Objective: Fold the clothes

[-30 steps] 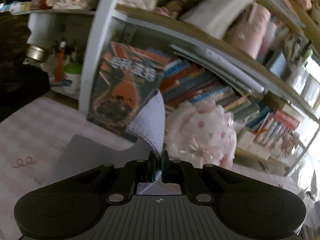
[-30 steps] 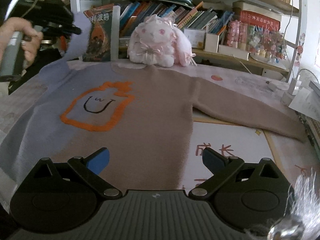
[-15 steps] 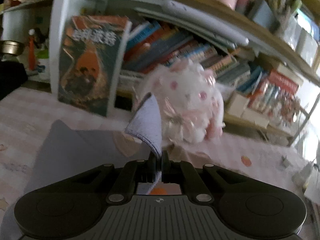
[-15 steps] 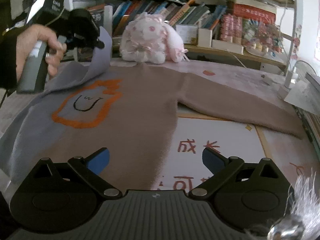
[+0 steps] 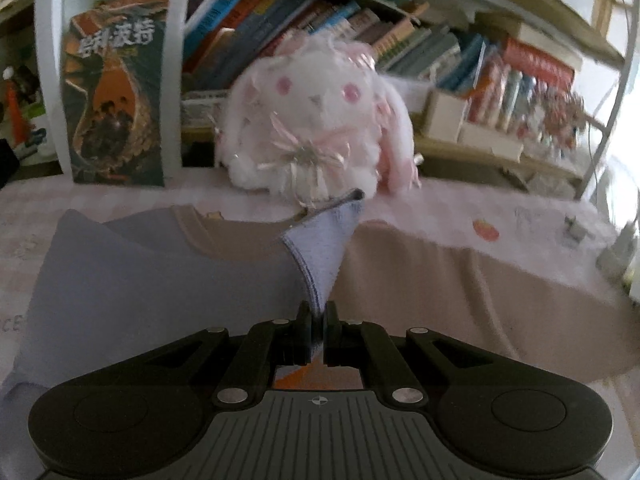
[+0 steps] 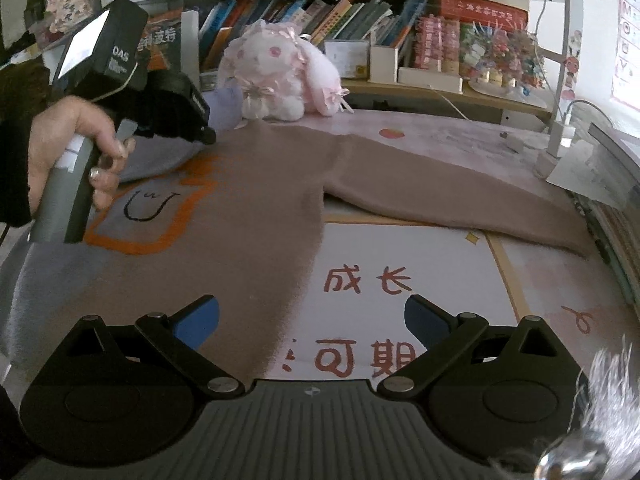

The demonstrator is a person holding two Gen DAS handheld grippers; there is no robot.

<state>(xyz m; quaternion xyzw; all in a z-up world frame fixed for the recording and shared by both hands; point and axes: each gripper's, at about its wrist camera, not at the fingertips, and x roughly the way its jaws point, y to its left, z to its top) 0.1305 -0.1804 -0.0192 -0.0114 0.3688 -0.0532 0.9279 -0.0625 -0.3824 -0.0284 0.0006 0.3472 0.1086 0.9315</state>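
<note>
the left claw (image 5: pixel 318 314) is pinching the lavender cuff (image 5: pixel 326 240) of the sweater (image 6: pixel 248 216), and its jaws are just beginning to ease apart with the cloth still caught between them; the cuff stands up in a point straight ahead of the fingertips. the sleeve behind it drapes down and back toward the left of that claw, over the sweater's chest. beyond the cuff, farther ahead, sits a pink and white plush rabbit (image 5: pixel 316 120) against the bookshelf (image 5: pixel 400 36). seen from the right wrist, a hand (image 6: pixel 76 152) grips the left tool's handle up and to the left of the right claw (image 6: pixel 312 320), over the orange-outlined face print (image 6: pixel 148 212). the right claw is released, jaws wide, nothing between them. the sweater lies flat on the table mat (image 6: pixel 400 272), its hem edge just ahead of the right claw's left finger, its tan sleeve (image 6: pixel 460 196) stretched out ahead and to the right.
</note>
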